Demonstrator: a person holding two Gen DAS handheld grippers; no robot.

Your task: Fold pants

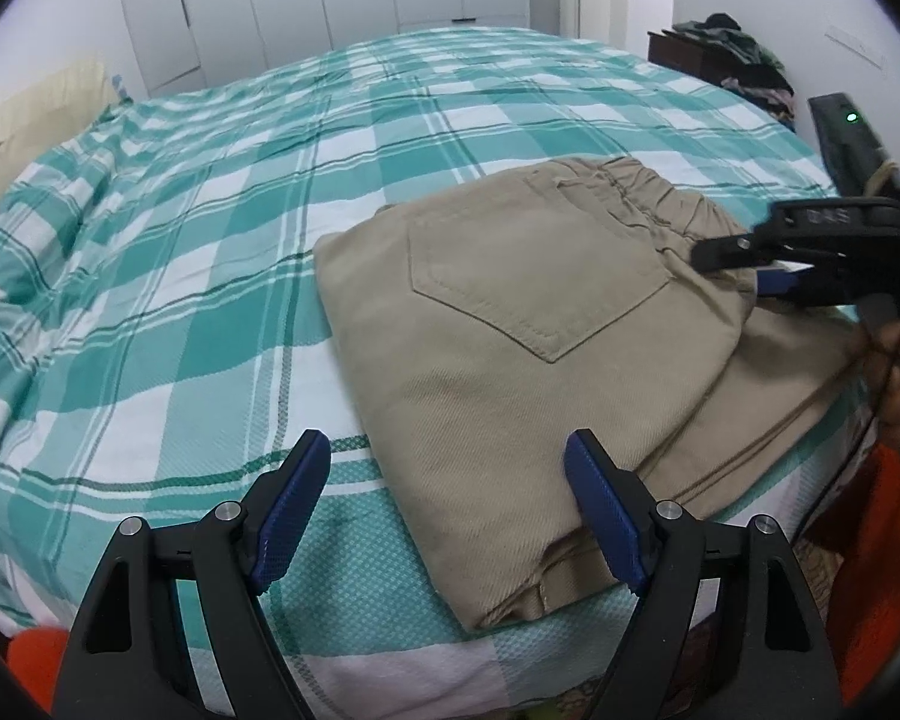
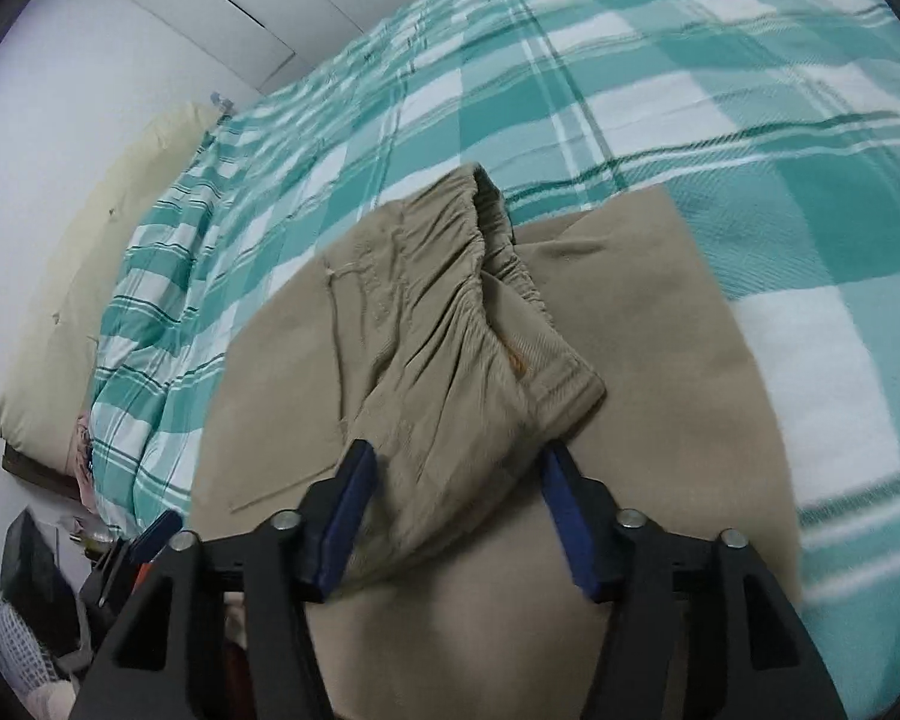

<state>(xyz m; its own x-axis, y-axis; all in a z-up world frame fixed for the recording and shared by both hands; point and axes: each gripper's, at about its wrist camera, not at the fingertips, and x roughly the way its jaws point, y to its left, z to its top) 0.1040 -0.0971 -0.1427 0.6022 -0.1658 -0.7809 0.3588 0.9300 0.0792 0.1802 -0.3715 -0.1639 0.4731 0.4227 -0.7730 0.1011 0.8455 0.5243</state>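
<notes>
Left gripper [image 1: 450,510] hangs spread and empty over the near edge of the folded khaki pants [image 1: 534,360] on the checked bed [image 1: 210,240]; right gripper [image 2: 456,516] straddles their bunched waistband [image 2: 450,312], pads apart.

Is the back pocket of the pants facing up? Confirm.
Yes, the pants lie folded on the bed with the stitched back pocket showing on top.
</notes>
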